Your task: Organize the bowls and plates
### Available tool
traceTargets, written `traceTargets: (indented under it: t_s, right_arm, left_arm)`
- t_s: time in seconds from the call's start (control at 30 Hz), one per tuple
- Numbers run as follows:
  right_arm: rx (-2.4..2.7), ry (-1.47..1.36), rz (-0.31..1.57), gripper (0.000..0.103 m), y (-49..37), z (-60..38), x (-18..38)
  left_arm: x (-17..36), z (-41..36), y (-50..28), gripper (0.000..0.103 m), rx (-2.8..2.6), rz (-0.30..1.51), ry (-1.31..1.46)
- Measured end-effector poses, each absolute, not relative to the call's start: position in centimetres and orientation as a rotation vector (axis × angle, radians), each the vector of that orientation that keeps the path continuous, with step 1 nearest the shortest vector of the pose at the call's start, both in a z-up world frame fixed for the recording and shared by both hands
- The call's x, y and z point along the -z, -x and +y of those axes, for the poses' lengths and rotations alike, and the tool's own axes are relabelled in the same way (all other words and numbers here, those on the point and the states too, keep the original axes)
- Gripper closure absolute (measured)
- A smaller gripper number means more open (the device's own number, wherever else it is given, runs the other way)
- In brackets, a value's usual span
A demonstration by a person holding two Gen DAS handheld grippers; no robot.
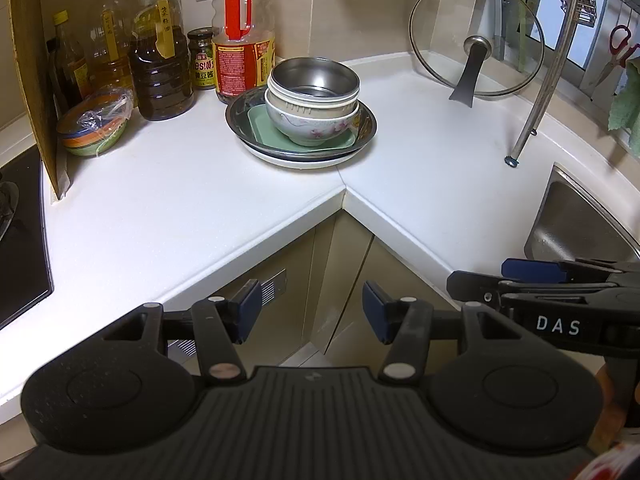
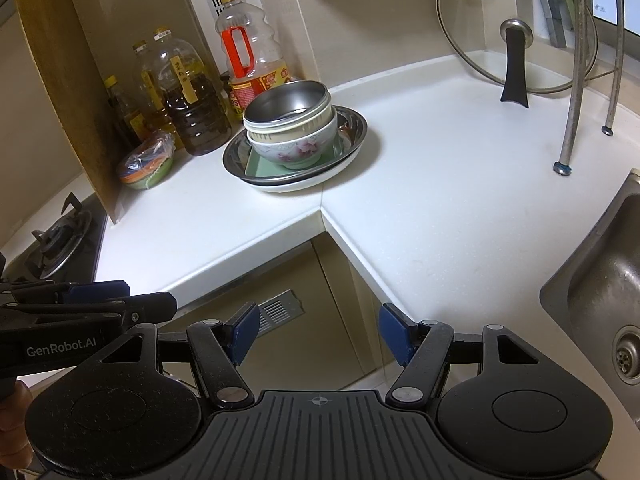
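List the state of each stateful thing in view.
Left gripper: open, empty.
Right gripper: open, empty.
Steel bowl: upright, top of stack.
Floral bowl: upright, on green tray.
Green tray: in steel plate.
Steel plate: on white plate.
Glass lid: leaning upright.

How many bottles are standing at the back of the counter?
4 visible: small dark bottle far left, yellow-oil bottle, dark-oil jug, red-handled bottle behind the dish stack. More may hide behind the board.

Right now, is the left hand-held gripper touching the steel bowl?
Apart. The left wrist view shows the left hand-held gripper open over the cabinet, bare counter before the steel bowl.
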State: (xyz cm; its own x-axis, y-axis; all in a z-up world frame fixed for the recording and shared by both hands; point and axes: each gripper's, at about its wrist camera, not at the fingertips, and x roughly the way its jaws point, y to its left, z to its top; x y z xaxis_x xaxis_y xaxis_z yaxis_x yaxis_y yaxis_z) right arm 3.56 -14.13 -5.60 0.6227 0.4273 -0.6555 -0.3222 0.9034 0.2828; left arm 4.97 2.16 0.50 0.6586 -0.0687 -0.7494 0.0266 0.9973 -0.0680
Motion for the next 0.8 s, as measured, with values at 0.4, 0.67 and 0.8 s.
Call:
traceTargets:
  t_s: [0.4, 0.67, 0.8]
  right_arm:
    - [-0.431, -0.143, 0.789, 0.037, -3.51, -14.05, 5.56]
    - [-0.431, -0.142, 0.789, 0.037, -3.42, -13.92, 5.54]
    - [-0.43, -0.142, 0.787, 0.037, -3.39, -13.88, 5.52]
  left_arm:
    - [-0.53, 2.26, -4.92, 0.05, 0.054, 0.849, 0.053]
    - [-0.56, 2.36, -4.82, 0.05, 0.054, 0.848, 0.053]
    - [-0.63, 2.44, -4.77, 0.05, 0.057, 0.847, 0.052]
